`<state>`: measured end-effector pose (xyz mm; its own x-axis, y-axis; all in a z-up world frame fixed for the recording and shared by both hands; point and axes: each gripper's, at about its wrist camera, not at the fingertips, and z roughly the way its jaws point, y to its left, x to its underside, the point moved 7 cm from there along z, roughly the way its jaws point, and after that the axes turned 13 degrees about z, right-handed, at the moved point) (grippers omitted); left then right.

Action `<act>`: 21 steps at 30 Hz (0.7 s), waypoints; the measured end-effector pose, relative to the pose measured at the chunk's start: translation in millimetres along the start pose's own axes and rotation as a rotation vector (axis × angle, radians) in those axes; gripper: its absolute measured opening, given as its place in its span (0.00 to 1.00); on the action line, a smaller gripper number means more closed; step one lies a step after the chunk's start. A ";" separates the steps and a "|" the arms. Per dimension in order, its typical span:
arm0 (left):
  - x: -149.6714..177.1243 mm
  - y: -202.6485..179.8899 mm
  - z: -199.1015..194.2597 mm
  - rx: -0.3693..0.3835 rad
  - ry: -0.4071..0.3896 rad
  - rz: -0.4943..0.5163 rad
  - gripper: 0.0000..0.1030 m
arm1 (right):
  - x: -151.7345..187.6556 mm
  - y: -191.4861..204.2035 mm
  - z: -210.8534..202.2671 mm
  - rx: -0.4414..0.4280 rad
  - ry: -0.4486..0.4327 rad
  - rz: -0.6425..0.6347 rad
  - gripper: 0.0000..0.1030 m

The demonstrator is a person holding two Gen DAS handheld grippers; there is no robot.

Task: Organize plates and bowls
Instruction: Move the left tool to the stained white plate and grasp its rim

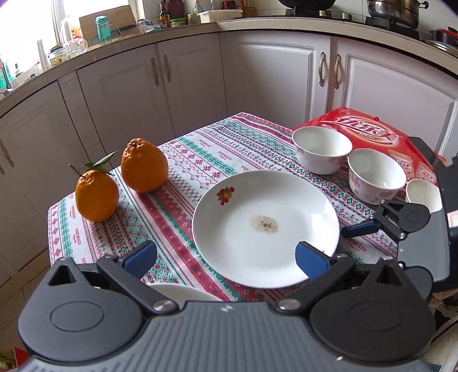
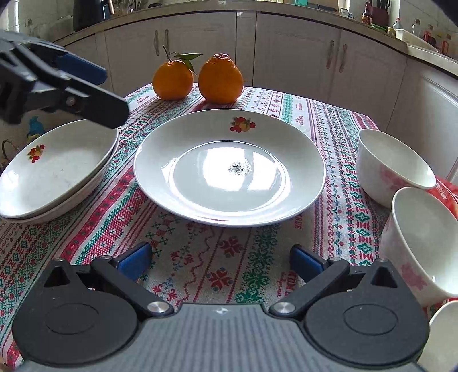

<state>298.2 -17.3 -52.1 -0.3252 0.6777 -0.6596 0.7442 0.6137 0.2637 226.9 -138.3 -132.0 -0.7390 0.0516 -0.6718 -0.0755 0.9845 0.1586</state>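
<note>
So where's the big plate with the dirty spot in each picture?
Left wrist view: the plate with the dirty spot lies at lower centre, its near rim between the left tongs.
Right wrist view: the same plate sits in the middle, beyond the open right tongs.
Shared landmark: the two oranges, left of the plate in the left view, behind it in the right view.

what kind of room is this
Most likely a home kitchen. White cabinets run under a countertop crowded with bottles, a steel pot sits on a stove in the corner, and a small table under a patterned tablecloth holds plates and bowls.
</note>
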 end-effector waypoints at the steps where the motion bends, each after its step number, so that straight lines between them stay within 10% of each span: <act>1: -3.3 1.2 5.1 0.005 0.003 0.009 0.99 | 0.4 -0.3 -0.4 -0.001 -0.002 -0.001 1.00; 21: -31.0 16.5 131.6 0.229 0.149 -0.010 0.97 | -16.5 -7.7 14.7 -0.019 -0.005 -0.018 1.00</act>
<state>397.3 -81.4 -119.9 -0.4029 0.7342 -0.5464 0.8475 0.5247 0.0803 249.5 -144.3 -132.8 -0.7339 0.0346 -0.6784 -0.1017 0.9818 0.1602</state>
